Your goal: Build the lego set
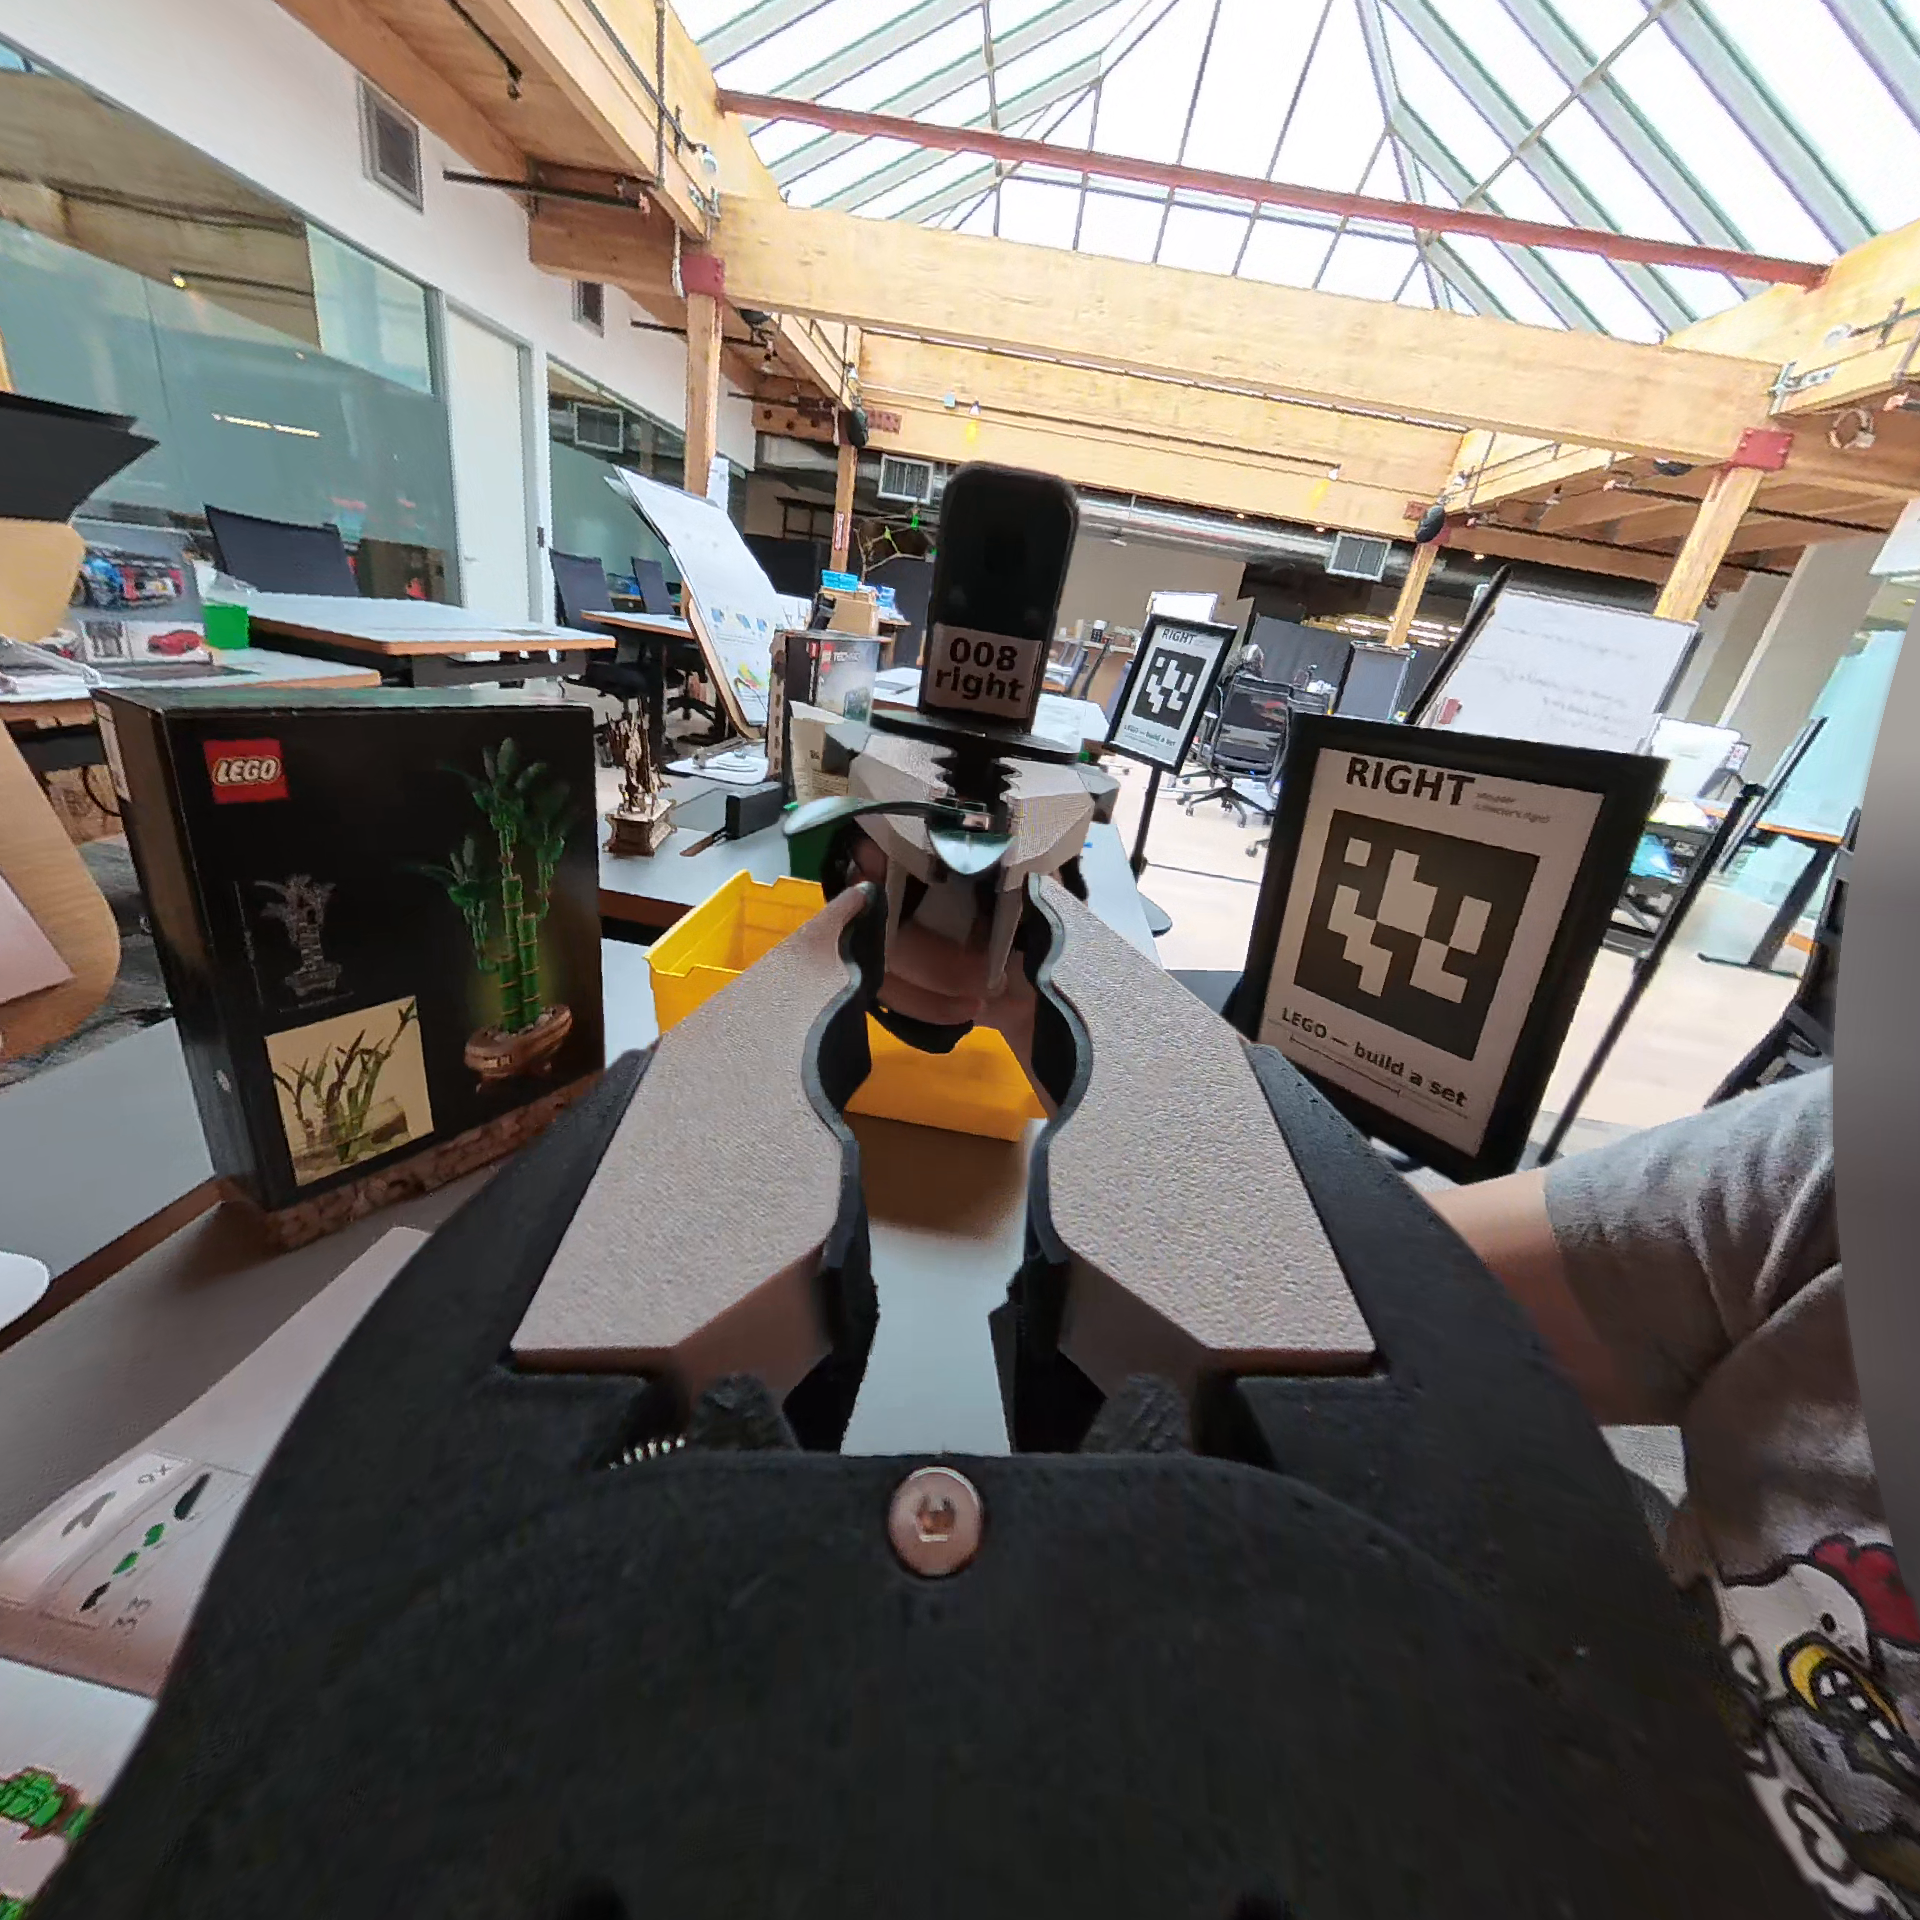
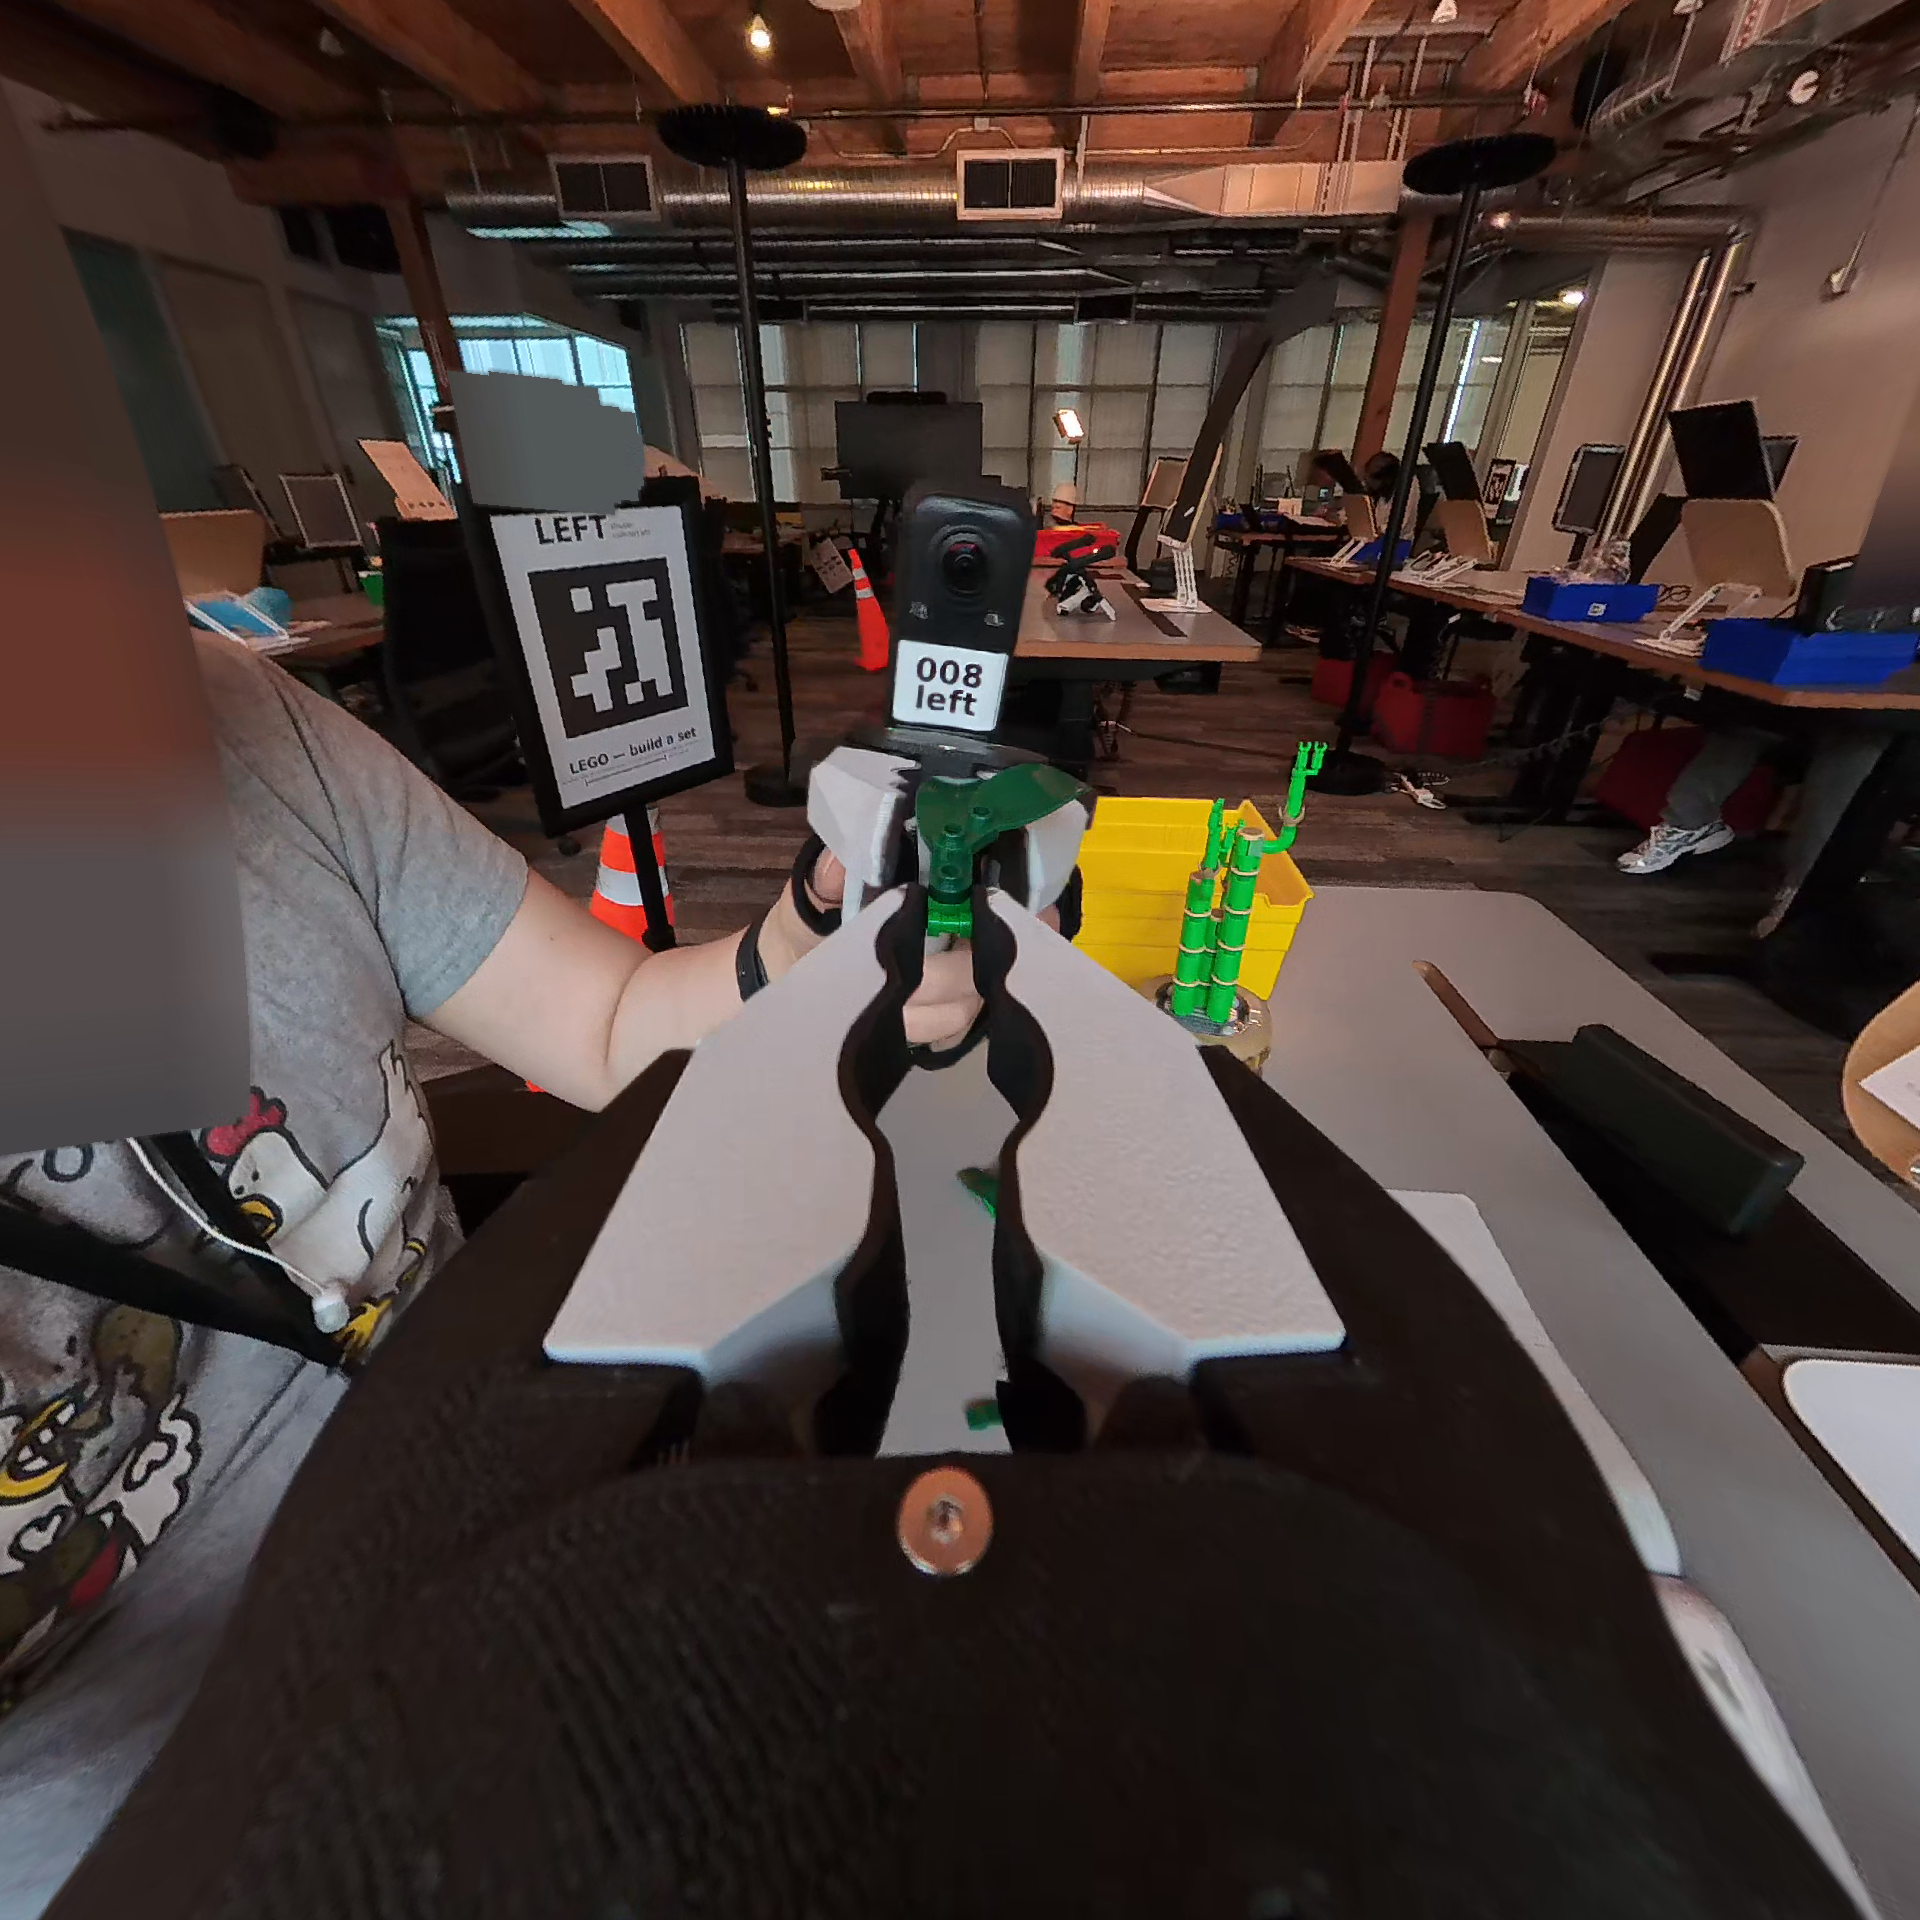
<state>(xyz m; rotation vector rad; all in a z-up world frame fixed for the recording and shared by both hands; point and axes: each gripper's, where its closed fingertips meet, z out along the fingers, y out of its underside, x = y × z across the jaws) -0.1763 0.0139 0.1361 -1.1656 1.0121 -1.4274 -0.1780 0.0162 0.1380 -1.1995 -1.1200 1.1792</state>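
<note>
My two grippers face each other tip to tip above the table. My right gripper is shut on a small bright green stem piece that carries dark green leaves. The leaves also show in the left wrist view, at the right gripper's jaws. My left gripper stands just below and in front of the leaves, jaws apart, with nothing between them. A green bamboo model stands upright on a tan base on the table, right of the grippers.
A yellow bin sits behind the grippers. The black set box stands on the left and a framed marker sign on the right. An instruction booklet lies near left. Loose green pieces lie on the table. Less than 4 cm separates the two grippers' tips.
</note>
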